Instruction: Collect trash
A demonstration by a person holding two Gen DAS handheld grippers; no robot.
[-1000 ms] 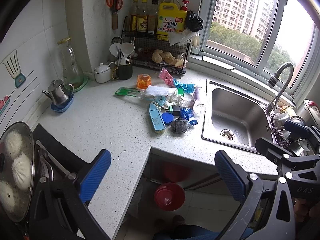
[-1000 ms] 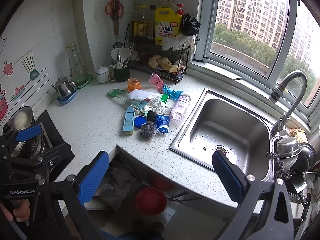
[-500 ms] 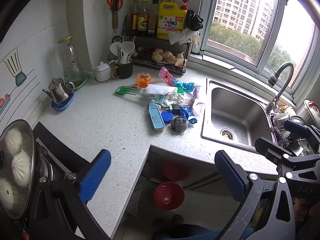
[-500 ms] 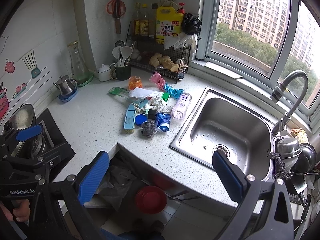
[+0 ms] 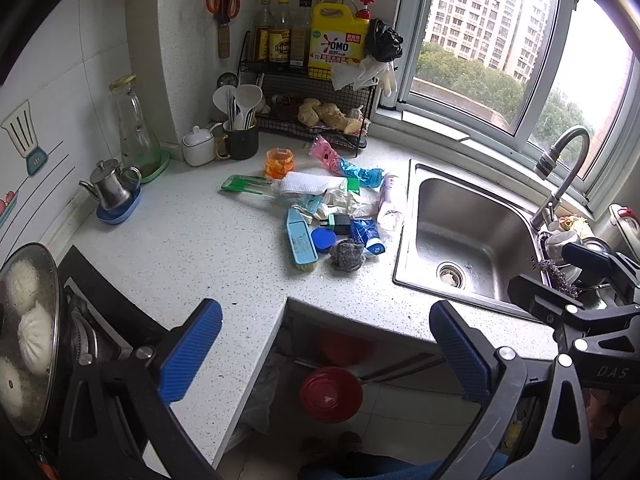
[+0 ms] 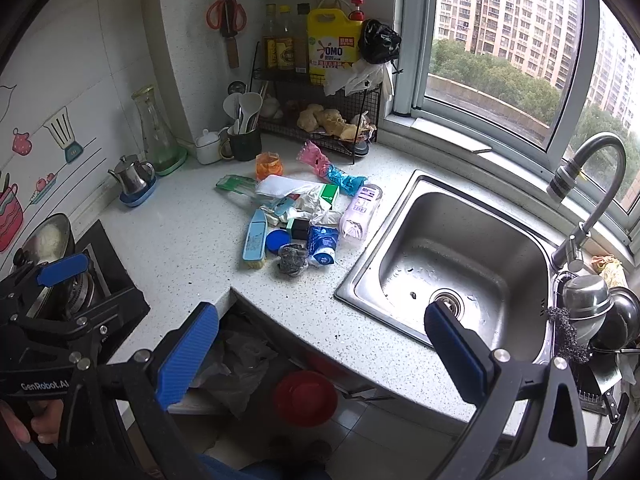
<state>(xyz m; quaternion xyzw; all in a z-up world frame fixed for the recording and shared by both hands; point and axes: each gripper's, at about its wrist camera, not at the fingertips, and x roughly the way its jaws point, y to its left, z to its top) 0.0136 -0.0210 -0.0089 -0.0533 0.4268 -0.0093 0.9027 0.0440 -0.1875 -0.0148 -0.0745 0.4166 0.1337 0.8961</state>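
A heap of trash (image 5: 328, 208) (image 6: 304, 216) lies on the speckled counter left of the sink: a blue brush (image 5: 301, 240), a blue lid (image 5: 322, 237), a dark scourer (image 5: 346, 253), wrappers, a white cloth (image 5: 306, 183) and a pale bottle (image 6: 360, 210). My left gripper (image 5: 326, 356) hangs open over the counter's front edge, well short of the heap. My right gripper (image 6: 322, 354) is open too, equally far back. Below the counter sit a red bin (image 5: 331, 394) (image 6: 305, 398) and a grey plastic bag (image 6: 236, 372).
A steel sink (image 6: 452, 264) with a curved tap (image 6: 592, 184) is on the right, dishes (image 6: 592, 312) beside it. At the back stand a wire rack with bottles (image 5: 316, 80), a utensil cup (image 5: 240, 136) and a kettle (image 5: 112, 188). A stove with a lidded pot (image 5: 28, 332) is at the left.
Both views have shifted slightly toward the counter, so the heap looks a little nearer. Both grippers stay open and nothing on the counter has moved.
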